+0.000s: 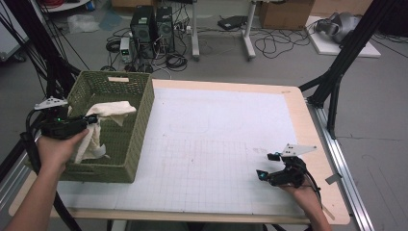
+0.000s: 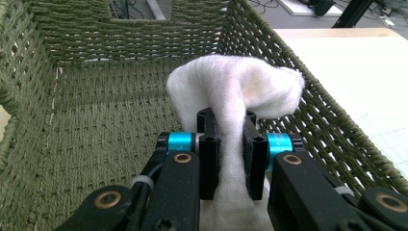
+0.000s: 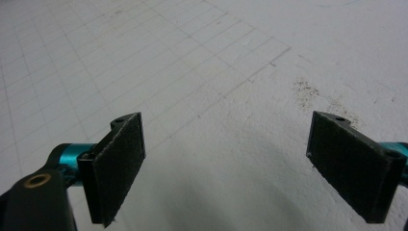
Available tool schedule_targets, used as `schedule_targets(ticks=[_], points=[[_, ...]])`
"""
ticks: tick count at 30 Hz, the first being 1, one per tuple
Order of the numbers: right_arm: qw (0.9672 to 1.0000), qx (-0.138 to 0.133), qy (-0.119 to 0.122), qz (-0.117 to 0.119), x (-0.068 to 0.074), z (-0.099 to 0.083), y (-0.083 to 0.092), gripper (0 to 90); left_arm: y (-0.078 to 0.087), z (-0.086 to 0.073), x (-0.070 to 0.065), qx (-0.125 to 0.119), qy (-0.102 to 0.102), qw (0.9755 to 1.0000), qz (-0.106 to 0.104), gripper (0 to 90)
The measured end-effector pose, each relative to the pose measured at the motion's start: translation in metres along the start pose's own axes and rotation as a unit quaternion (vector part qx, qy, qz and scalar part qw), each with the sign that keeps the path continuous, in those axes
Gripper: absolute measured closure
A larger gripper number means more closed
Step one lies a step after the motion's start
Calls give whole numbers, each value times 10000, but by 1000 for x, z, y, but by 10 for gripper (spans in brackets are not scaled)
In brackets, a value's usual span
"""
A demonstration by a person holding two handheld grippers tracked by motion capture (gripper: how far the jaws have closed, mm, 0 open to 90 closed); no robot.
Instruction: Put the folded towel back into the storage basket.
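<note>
Holding a white cloth pinched between its closed jaws, the left gripper hangs inside the green woven basket, which stands at the left edge of the worktop. In the left gripper view the pads clamp a narrow fold of the fabric, so the rest bunches above the jaws and droops below them; a grip on one fold probably lets the cloth be carried or lowered without spreading it out. From the high view the cloth drapes over the gripper and down toward the basket floor, well within the walls, which suggests it is either being put in or lifted out; which of the two I cannot tell.

The right gripper rests near the front right of the worktop, well apart from the basket, its jaws standing wide with nothing between them. It seems parked there to stay out of the way.
</note>
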State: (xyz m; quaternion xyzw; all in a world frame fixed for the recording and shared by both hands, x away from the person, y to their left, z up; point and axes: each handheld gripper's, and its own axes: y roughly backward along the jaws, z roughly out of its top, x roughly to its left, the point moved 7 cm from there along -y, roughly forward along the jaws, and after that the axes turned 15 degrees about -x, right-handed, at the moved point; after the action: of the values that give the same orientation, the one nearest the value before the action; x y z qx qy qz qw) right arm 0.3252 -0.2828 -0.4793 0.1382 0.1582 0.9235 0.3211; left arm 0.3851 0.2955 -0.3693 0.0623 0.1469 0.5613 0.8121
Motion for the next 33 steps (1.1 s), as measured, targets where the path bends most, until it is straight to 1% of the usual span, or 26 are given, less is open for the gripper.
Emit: schedule_targets(ticks=[10, 15, 26, 33], points=[[10000, -6, 10, 3, 0, 0, 0, 128, -2, -1, -1, 27, -5, 10000, 12, 810], [10000, -8, 6, 4, 0, 0, 0, 128, -2, -2, 1, 29, 19, 10000, 69, 810], [10000, -1, 13, 4, 0, 0, 0, 128, -6, -4, 1, 114, 4, 9998, 139, 809], [10000, 9, 19, 10, -1, 0, -1, 128, -4, -6, 6, 132, 66, 9996, 254, 809]])
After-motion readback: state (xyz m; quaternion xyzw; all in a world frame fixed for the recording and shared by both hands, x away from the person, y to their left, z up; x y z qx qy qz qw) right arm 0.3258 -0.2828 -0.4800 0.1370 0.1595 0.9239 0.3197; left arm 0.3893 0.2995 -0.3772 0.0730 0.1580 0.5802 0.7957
